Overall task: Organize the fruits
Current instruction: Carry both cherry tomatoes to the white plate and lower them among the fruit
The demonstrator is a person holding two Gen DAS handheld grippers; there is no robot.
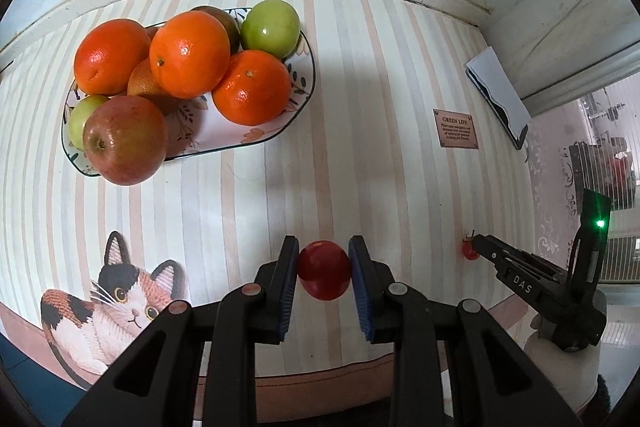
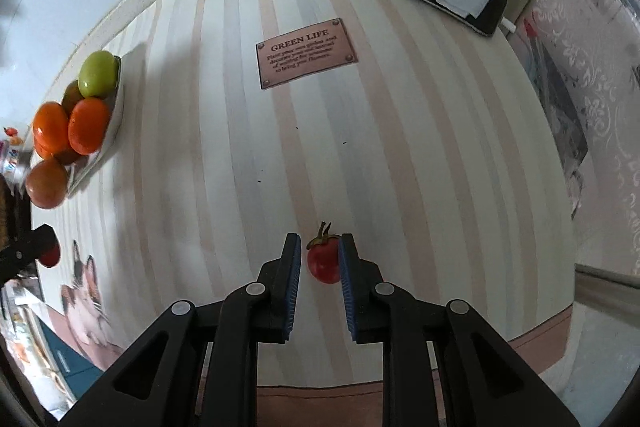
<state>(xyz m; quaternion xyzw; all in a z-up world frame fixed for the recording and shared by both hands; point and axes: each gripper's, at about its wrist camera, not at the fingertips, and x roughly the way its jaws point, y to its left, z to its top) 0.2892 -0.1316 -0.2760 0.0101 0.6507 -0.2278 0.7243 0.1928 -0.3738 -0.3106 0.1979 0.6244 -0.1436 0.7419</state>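
Broadly, the striped counter [image 1: 360, 107] carries a patterned plate [image 1: 256, 135] heaped with oranges [image 1: 188, 53], green fruit and a reddish apple [image 1: 124, 141]. Well apart from it, nearer the front edge, the left gripper [image 1: 323, 269] has its jaws closed on a smooth red tomato [image 1: 324, 271], blue pads pressing both sides, the fruit lifted clear of the counter. Off to its right, the right gripper [image 2: 320, 259] has narrow jaws around a small stemmed cherry tomato [image 2: 323, 263]; the right pad touches it, while a slight gap shows at the left pad.
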